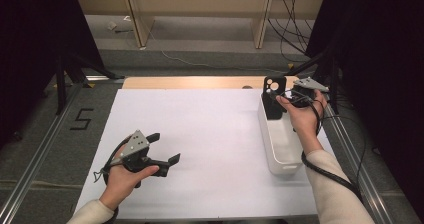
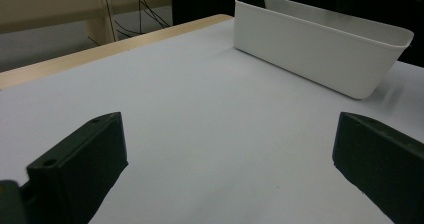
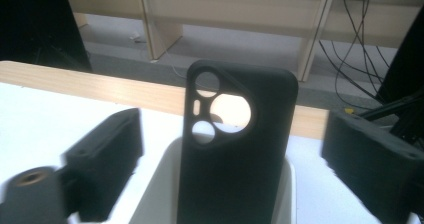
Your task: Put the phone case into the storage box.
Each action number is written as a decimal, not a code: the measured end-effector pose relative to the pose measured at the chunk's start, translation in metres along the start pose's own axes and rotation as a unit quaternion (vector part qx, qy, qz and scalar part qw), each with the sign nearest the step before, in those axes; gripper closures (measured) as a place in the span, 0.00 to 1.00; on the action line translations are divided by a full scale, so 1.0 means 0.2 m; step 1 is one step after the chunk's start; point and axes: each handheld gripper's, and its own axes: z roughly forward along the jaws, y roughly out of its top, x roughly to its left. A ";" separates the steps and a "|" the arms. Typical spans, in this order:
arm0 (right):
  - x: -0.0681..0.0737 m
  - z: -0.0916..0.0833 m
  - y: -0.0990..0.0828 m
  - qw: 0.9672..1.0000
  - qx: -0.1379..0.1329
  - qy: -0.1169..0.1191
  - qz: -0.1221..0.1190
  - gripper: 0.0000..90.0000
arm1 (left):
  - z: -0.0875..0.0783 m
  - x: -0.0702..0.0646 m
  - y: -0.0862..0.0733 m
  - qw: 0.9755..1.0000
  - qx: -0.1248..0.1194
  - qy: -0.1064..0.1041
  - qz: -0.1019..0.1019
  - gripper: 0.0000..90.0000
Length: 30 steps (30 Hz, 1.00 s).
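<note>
Black soft phone case (image 3: 235, 149) with round camera cut-outs is standing upright at the far end of the long white plastic bin (image 1: 278, 143), seemingly already deposited. Right gripper (image 1: 295, 98) is flanking it, jaws apart, not visibly pressing. Left gripper (image 1: 162, 149) is idling wide open and empty over the white counter (image 1: 210, 134), well apart from the bin.

The phone case (image 3: 235, 154) looks like matt black plastic; the bin (image 2: 320, 59) is smooth white plastic with a slight sheen. A matt white sheet (image 1: 200, 134) covers the pale wood tabletop (image 1: 200, 82).
</note>
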 end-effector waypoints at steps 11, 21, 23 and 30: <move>0.02 -0.09 0.00 1.000 -0.014 0.021 -0.004 0.26 | 0.00 0.00 0.00 1.000 0.000 0.001 0.000 0.01; 0.06 -0.15 -0.03 0.999 -0.017 0.043 -0.008 0.27 | 0.00 0.00 0.00 1.000 0.000 0.001 -0.002 0.01; 0.06 -0.16 -0.04 0.999 -0.018 0.048 -0.011 0.27 | 0.00 0.00 0.00 1.000 0.000 0.001 -0.002 0.01; 0.09 -0.20 -0.07 0.998 -0.020 0.062 -0.013 0.27 | 0.00 0.00 0.00 1.000 0.001 0.002 -0.002 0.01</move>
